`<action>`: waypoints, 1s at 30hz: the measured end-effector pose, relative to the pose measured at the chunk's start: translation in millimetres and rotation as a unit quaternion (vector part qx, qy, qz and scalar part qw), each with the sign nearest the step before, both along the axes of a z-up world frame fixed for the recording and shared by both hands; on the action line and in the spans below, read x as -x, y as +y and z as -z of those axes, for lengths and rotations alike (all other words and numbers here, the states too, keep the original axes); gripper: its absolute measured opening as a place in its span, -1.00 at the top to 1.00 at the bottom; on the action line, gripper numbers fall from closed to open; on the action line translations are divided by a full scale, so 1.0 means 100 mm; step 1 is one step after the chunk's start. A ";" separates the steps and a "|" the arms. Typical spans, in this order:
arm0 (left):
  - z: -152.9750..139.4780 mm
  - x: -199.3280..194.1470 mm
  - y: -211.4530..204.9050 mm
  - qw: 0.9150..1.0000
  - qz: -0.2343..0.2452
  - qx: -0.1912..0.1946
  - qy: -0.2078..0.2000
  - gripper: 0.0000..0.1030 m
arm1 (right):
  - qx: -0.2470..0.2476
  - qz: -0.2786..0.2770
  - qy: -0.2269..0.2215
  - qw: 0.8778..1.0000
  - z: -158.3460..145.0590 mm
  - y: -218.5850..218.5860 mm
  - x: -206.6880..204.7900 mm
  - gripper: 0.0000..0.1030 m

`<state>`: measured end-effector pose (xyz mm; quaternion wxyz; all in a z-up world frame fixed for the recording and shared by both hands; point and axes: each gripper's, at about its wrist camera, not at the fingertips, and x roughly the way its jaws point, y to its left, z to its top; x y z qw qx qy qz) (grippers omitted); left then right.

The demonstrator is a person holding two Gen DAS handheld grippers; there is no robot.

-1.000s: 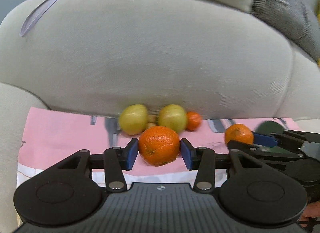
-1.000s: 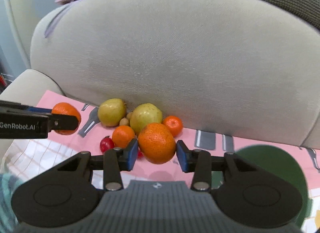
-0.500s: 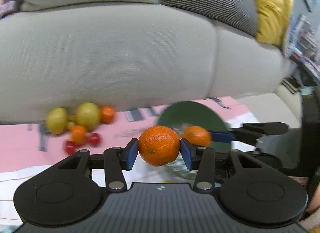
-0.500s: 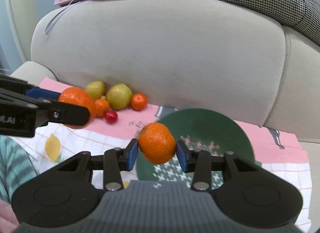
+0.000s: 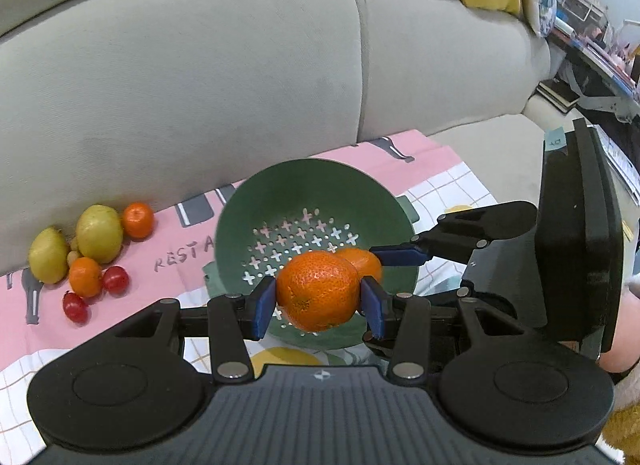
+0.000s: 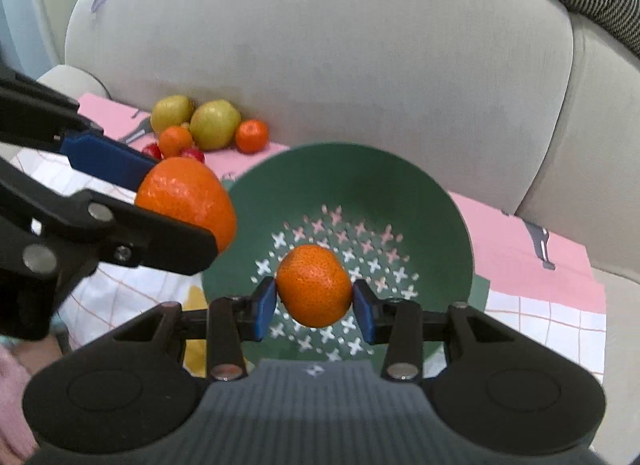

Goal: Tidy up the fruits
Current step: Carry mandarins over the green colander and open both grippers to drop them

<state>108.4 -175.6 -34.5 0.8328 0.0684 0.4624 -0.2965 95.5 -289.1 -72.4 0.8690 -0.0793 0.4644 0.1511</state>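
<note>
My left gripper (image 5: 318, 301) is shut on a large orange (image 5: 316, 285) and hangs over the near side of a green perforated bowl (image 5: 280, 193). My right gripper (image 6: 314, 301) is shut on a smaller orange (image 6: 314, 285) above the middle of the bowl (image 6: 440, 209). In the left wrist view that smaller orange (image 5: 366, 261) peeks out just behind the large one, with one blue right finger (image 5: 398, 255) beside it. In the right wrist view the left gripper (image 6: 168, 201) enters from the left, its orange (image 6: 188, 197) over the bowl's left rim.
A fruit pile lies on a pink cloth (image 5: 168, 261) against the sofa back: two yellow-green fruits (image 5: 99, 233), small oranges (image 5: 84, 276) and cherry tomatoes (image 5: 116, 279). The grey sofa back (image 5: 240, 65) rises behind. Cushions and clutter sit at the far right.
Both grippers have carried their oranges rightwards, away from the fruit pile, and now hang over the green bowl. Both grips are unchanged.
</note>
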 end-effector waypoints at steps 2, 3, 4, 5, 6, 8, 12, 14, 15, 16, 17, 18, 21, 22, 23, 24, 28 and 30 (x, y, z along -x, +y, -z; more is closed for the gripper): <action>0.00 -0.02 -0.04 1.000 0.003 -0.003 0.004 0.00 | 0.000 -0.004 0.006 1.000 0.03 -0.01 -0.05 0.24; 0.01 -0.03 -0.06 1.000 0.005 -0.006 0.004 0.00 | 0.000 -0.006 0.009 1.000 0.05 -0.02 -0.06 0.24; 0.02 -0.05 -0.08 1.000 0.008 -0.009 0.003 0.00 | 0.000 -0.009 0.012 1.000 0.07 -0.01 -0.09 0.24; 0.03 -0.06 -0.10 1.000 0.011 -0.012 0.002 0.00 | 0.001 -0.012 0.016 1.000 0.10 0.00 -0.11 0.24; 0.03 -0.07 -0.12 1.000 0.013 -0.014 0.003 0.00 | 0.004 -0.016 0.019 1.000 0.12 0.00 -0.13 0.24; 0.07 -0.11 -0.16 1.000 0.020 -0.018 0.008 0.00 | 0.010 -0.026 0.024 0.999 0.18 0.02 -0.15 0.24; 0.19 -0.20 -0.22 0.999 0.032 -0.030 0.015 0.00 | 0.021 -0.047 0.037 0.998 0.26 0.07 -0.18 0.24; 0.26 -0.26 -0.24 0.999 0.039 -0.028 0.025 0.00 | 0.024 -0.052 0.045 0.997 0.29 0.06 -0.21 0.24; 0.29 -0.28 -0.25 0.998 0.041 -0.028 0.030 0.00 | 0.027 -0.053 0.049 0.997 0.32 0.07 -0.23 0.24; 0.32 -0.31 -0.27 0.998 0.045 -0.028 0.035 0.00 | 0.029 -0.053 0.053 0.997 0.34 0.07 -0.25 0.24; 0.36 -0.33 -0.29 0.998 0.049 -0.031 0.039 0.00 | 0.031 -0.053 0.059 0.996 0.35 0.06 -0.26 0.24; 0.38 -0.35 -0.30 0.997 0.053 -0.034 0.041 0.00 | 0.032 -0.052 0.067 0.996 0.37 0.05 -0.27 0.24; 0.47 -0.40 -0.33 0.996 0.061 -0.044 0.051 0.00 | 0.036 -0.058 0.084 0.994 0.44 0.03 -0.31 0.24; 0.50 -0.42 -0.34 0.995 0.063 -0.046 0.055 0.00 | 0.041 -0.064 0.089 0.993 0.46 0.04 -0.32 0.24; 0.52 -0.44 -0.34 0.995 0.066 -0.046 0.060 0.00 | 0.044 -0.069 0.092 0.992 0.48 0.04 -0.33 0.24; 0.55 -0.46 -0.35 0.994 0.068 -0.046 0.066 0.00 | 0.049 -0.074 0.096 0.991 0.49 0.05 -0.34 0.24; 0.64 -0.51 -0.37 0.992 0.077 -0.054 0.084 -0.01 | 0.054 -0.079 0.110 0.989 0.57 0.04 -0.39 0.24; 0.67 -0.54 -0.39 0.991 0.082 -0.061 0.089 -0.01 | 0.051 -0.078 0.117 0.989 0.61 0.04 -0.42 0.24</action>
